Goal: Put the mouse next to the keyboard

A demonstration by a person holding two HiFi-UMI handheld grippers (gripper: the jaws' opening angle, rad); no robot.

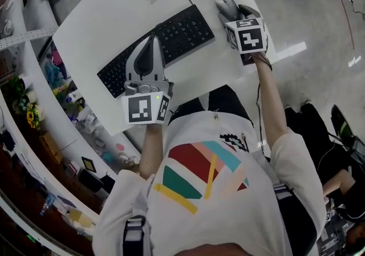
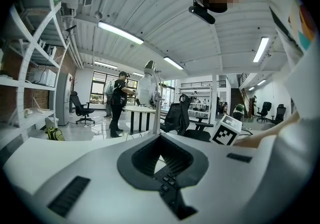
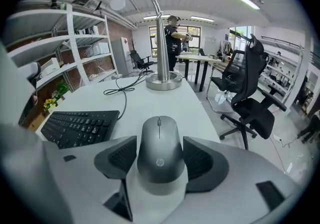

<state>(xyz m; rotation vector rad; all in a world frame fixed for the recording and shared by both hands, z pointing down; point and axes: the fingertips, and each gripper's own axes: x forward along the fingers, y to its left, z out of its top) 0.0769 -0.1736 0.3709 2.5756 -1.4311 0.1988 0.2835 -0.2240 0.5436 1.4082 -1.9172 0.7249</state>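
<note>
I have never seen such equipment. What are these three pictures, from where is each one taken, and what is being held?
A person holds a two-jaw hand tool in each hand. The head view looks down from the person's head onto a white table with a black keyboard. The other two views come from a camera riding on each tool. The left gripper hangs over the keyboard, jaws together, holding nothing. The right gripper has its jaws against both sides of a grey mouse, to the right of the keyboard.
</note>
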